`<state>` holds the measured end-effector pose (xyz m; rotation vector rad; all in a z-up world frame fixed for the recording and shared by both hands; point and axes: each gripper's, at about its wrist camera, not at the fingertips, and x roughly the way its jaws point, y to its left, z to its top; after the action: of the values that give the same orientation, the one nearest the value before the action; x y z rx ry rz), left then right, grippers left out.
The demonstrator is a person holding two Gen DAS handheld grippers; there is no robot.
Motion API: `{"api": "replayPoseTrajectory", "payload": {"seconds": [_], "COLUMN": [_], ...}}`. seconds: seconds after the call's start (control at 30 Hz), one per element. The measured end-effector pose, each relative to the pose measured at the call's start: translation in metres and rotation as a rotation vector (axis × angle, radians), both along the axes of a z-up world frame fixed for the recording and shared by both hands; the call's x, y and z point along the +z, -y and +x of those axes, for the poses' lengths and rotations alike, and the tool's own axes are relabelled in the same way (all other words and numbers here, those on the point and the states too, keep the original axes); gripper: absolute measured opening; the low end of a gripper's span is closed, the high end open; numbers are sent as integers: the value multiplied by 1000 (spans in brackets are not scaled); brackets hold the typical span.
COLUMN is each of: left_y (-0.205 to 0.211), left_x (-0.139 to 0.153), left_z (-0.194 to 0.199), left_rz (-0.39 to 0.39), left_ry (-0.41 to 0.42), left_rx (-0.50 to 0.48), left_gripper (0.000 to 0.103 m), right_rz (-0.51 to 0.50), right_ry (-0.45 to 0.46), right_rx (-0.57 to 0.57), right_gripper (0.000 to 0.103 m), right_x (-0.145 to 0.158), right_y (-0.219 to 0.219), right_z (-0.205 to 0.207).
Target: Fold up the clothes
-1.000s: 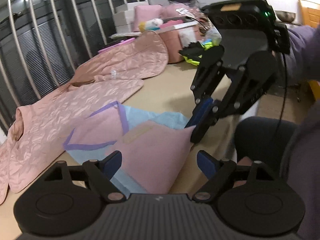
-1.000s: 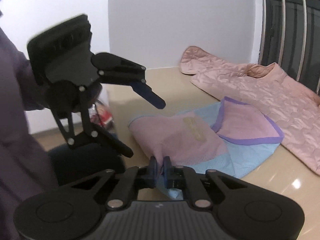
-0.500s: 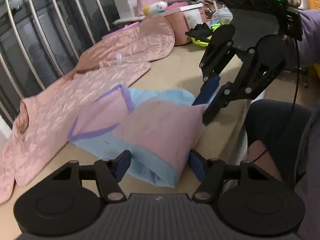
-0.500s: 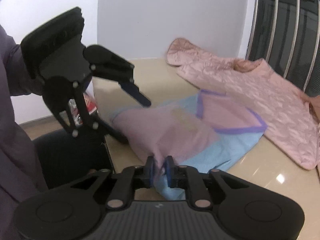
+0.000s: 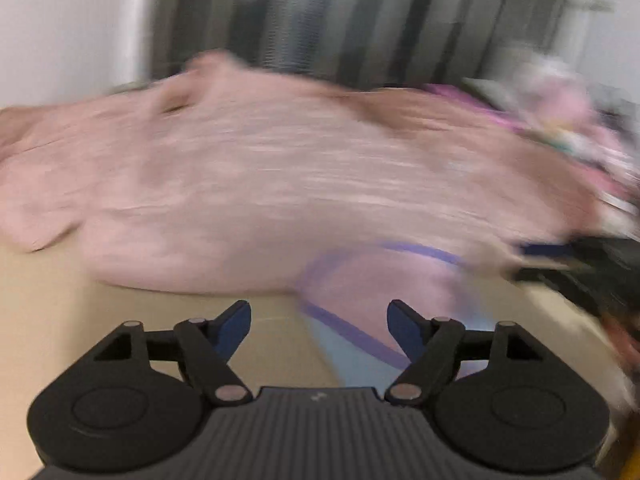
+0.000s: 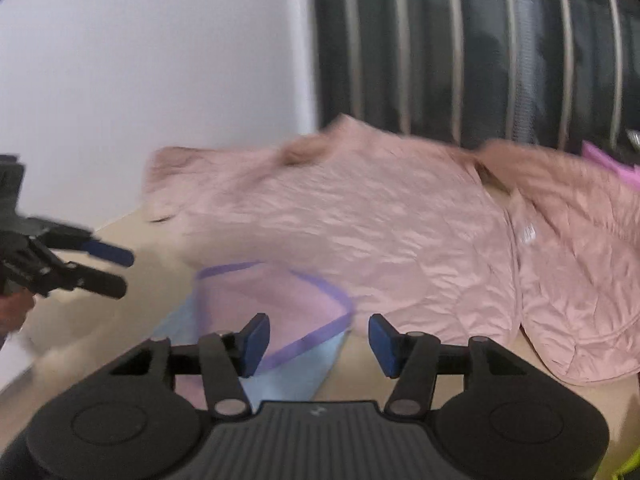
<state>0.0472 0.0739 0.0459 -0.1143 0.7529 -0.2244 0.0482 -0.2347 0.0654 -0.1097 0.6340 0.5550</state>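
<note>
A folded pink and light-blue garment with purple trim [image 6: 272,300] lies on the beige table [image 6: 120,312]; it also shows, blurred, in the left wrist view [image 5: 372,292]. My right gripper [image 6: 316,340] is open and empty just above its near edge. My left gripper [image 5: 320,326] is open and empty over the garment's left edge. A large quilted pink jacket [image 6: 380,220] lies spread behind it, also in the left wrist view [image 5: 260,184]. The left gripper appears at the left of the right wrist view [image 6: 104,268], the right gripper at the right of the left wrist view [image 5: 560,260].
A white wall [image 6: 140,80] and a dark barred window [image 6: 480,48] stand behind the table. Blurred pink clutter [image 5: 580,128] sits at the far right. A bright pink item [image 6: 608,164] lies at the jacket's far end.
My right gripper has opened and let go of the folded garment. Both grippers have swung round to face the wall and window; the left view is strongly blurred from motion.
</note>
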Motion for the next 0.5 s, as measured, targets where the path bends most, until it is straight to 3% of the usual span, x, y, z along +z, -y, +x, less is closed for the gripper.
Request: {"api": "replayPoseTrajectory", "payload": {"seconds": [0.13,0.2,0.23,0.3,0.33,0.37,0.5], "left_y": [12,17,18,22,24,26,30], "left_x": [-13,-17,-20,-24,-25,-25,-17], "left_z": [28,32,34,34,33,32,17], "left_rz": [29,9,-5,-20,-10,-4,-12], "left_ry": [-59,-83,-103,-117,-112,-108,-41], "left_rx": [93,91,81,66,62,65,66], "left_gripper": [61,40,35,21,15,4,2], "right_rz": [-53,-75,-86,-95,-88,-81,-41], "right_ry": [-64,-89,-101,-131,-137,-139,-125], "right_rx": [-30,-48,-58,-70,-72,-75,-72], "right_gripper": [49,46,41,26,10,4,2], "right_x": [-15,-25,-30,-40,-41,-43,-42], "right_y": [-20,-25,-27,-29,-28,-27,-23], "right_z": [34,42,47,54,55,56,53]}}
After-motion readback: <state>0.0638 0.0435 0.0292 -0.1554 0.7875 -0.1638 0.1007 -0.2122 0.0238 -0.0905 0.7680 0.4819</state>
